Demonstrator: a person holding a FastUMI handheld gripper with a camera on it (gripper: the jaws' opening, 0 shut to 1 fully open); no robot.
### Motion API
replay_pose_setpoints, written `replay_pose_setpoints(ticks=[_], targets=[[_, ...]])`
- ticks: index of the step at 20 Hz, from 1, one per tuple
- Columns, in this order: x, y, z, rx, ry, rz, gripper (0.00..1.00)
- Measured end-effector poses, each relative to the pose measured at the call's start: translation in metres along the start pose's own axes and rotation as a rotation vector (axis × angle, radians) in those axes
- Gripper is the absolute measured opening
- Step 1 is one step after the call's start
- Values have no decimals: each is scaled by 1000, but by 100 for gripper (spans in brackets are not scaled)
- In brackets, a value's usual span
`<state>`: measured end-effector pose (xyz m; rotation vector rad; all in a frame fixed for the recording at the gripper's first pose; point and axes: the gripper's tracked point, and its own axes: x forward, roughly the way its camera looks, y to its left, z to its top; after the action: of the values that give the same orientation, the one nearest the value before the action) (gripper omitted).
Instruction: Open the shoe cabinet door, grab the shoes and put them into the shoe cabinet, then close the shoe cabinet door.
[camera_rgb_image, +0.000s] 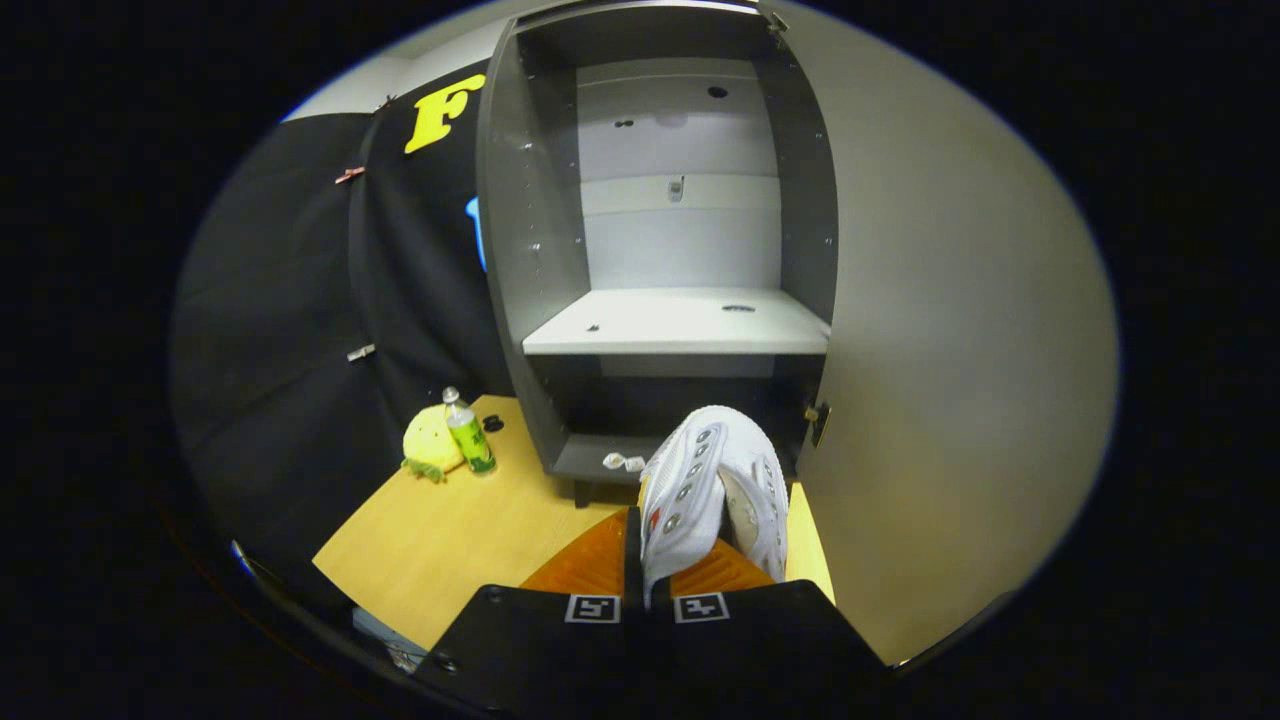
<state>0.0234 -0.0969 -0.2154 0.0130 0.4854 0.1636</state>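
The jaws of the gripper (648, 570) are closed on a pair of white shoes (712, 490), pinching their edge low in the centre of the frame so the shoes stick up ahead of the fingers. Just beyond them stands the grey shoe cabinet (530, 250), filling the upper centre, its door (950, 350) swung wide open across the right of the frame. Inside, a pale shelf (680, 322) divides a light upper compartment from a dark lower one, and the shoes' toes overlap the lower opening. The cabinet rests on a light wooden floor (450, 540). At centre left, near the cabinet's base, a small bottle (468, 432) stands upright, touching a yellow plush toy (432, 440), against the black cloth wall (300, 330).
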Motion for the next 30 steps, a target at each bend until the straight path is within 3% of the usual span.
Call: replay_pose_setpoints(ticks=[9, 17, 24, 30], targets=[[52, -3, 107, -4, -114, -108, 5], [143, -23, 176, -42, -124, -175, 5], [230, -46, 204, -61, -96, -197, 5], [287, -36, 192, -71, -37, -133, 4]])
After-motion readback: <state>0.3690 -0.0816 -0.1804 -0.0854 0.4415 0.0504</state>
